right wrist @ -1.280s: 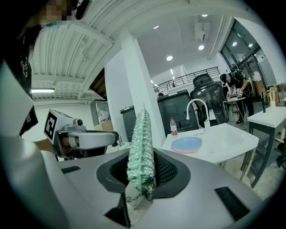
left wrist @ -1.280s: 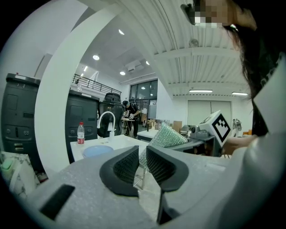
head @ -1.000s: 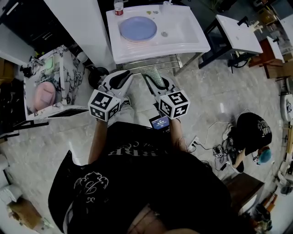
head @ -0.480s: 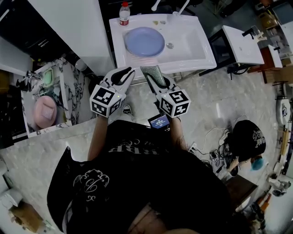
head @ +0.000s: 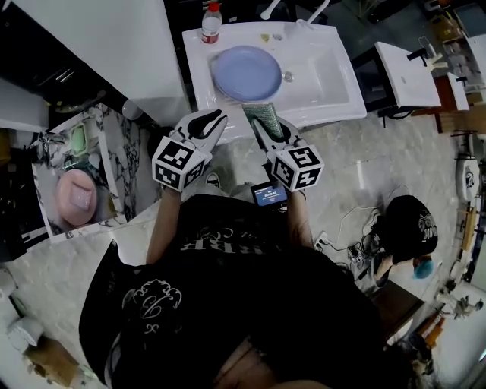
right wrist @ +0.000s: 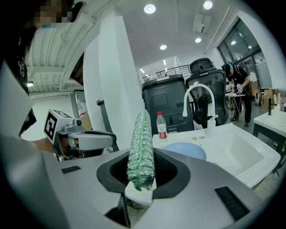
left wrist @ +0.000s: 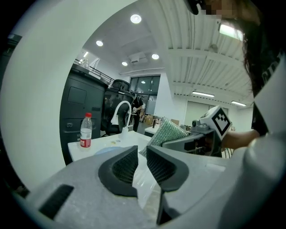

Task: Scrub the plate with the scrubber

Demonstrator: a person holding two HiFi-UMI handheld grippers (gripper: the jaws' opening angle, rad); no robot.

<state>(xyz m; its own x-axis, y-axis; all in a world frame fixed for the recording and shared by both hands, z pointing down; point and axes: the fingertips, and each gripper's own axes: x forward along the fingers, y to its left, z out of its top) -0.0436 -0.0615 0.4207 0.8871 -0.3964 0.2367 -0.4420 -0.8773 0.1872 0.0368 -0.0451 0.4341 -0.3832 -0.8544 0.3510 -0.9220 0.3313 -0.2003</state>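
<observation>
A pale blue plate (head: 247,74) lies flat in the left part of the white sink (head: 326,76); it also shows in the right gripper view as the plate (right wrist: 184,150). My right gripper (head: 263,121) is shut on a green glittery scrubber (right wrist: 140,150), which stands upright between its jaws. The scrubber (head: 263,117) hangs just before the sink's front edge, short of the plate. My left gripper (head: 213,118) is beside it on the left, shut with nothing held. In the left gripper view that gripper (left wrist: 142,150) shows closed jaws, with the scrubber (left wrist: 167,132) to its right.
A red-capped bottle (head: 210,23) stands at the sink's back left corner, and a curved faucet (right wrist: 196,100) at the back. A second white basin (head: 406,61) is to the right. A marble-fronted cabinet (head: 76,197) is at the left. A person in a black cap (head: 414,220) crouches among cables.
The sink and plate have come closer: both grippers moved forward to the sink's front edge. The scrubber stays in the right gripper, and the left stays shut.
</observation>
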